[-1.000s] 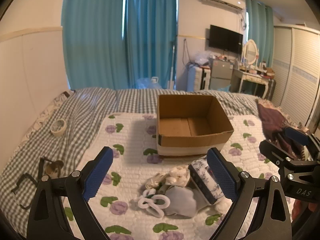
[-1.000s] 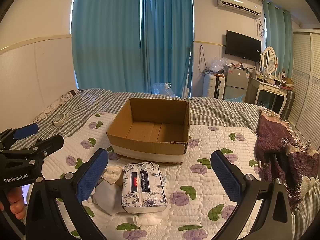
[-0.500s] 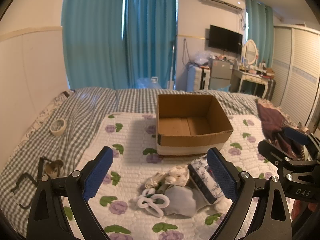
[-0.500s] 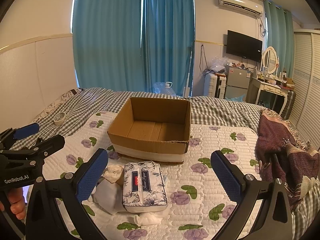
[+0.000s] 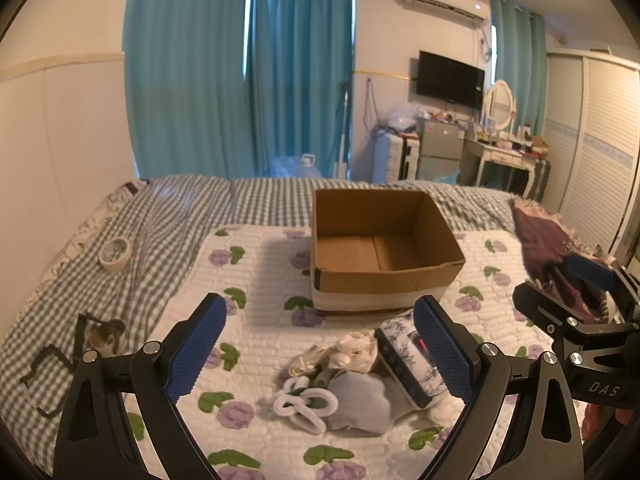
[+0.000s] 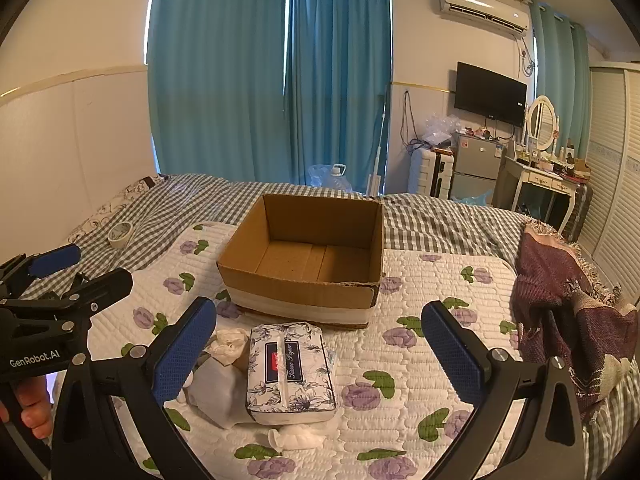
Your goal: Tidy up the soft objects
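Black claw point(image 5: 320, 344) frames — blue dimpled pads point(image 6: 184, 348), silver screws, "GenRobot.AI" lettering

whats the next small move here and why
Probably lower the right gripper onto the tissue pack: its jaws are wide open and empty, the pack lies right below them, and the cardboard box just behind it is empty.

Barely anything changes here: the right gripper point(image 6: 320, 344) just eases a tiny bit forward, so the cardboard box point(image 6: 304, 276) sits slightly lower in its view.
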The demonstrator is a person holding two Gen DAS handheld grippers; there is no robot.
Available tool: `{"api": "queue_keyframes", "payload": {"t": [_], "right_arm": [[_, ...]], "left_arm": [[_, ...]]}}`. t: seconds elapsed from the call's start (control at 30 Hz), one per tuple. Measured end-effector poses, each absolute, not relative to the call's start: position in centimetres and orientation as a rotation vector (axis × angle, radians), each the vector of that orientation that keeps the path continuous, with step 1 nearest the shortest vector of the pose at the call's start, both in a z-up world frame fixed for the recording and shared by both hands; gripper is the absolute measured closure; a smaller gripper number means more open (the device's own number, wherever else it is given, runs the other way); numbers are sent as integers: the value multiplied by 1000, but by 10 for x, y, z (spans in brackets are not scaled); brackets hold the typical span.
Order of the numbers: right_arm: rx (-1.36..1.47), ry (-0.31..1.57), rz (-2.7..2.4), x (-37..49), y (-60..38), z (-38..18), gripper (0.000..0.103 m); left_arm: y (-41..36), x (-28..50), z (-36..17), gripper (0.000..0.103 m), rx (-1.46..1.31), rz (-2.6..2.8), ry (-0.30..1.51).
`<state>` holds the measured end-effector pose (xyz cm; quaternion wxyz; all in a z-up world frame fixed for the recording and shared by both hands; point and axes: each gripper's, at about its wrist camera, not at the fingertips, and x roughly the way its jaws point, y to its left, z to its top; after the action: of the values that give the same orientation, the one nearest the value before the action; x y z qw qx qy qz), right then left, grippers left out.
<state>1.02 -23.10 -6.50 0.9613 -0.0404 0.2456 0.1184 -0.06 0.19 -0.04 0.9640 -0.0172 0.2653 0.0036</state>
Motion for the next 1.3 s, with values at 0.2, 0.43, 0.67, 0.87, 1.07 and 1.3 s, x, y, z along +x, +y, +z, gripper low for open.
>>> {"api": "queue_keyframes", "payload": {"t": [0.2, 0.43, 0.67, 0.87, 1.07, 1.3], "right_arm": [[-93, 512, 246, 12, -228, -67, 0], [-96, 613, 275, 34, -222, -98, 0], [-145, 837, 336, 72, -201, -160, 0], [-172, 934, 373, 85, -185, -192, 1], [-143, 1004, 351, 94, -189, -205, 19], [-102, 915, 314, 82, -204, -178, 21]], "left_arm": [[-1, -3, -3, 7, -45, 3, 534], [4, 14, -18, 7, -69, 2, 586], [11, 44, -57, 7, -45, 34, 742], [21, 60, -87, 7, -61, 33, 833], [24, 67, -99, 7, -61, 12, 874], [25, 64, -113, 7, 9, -57, 944]]}}
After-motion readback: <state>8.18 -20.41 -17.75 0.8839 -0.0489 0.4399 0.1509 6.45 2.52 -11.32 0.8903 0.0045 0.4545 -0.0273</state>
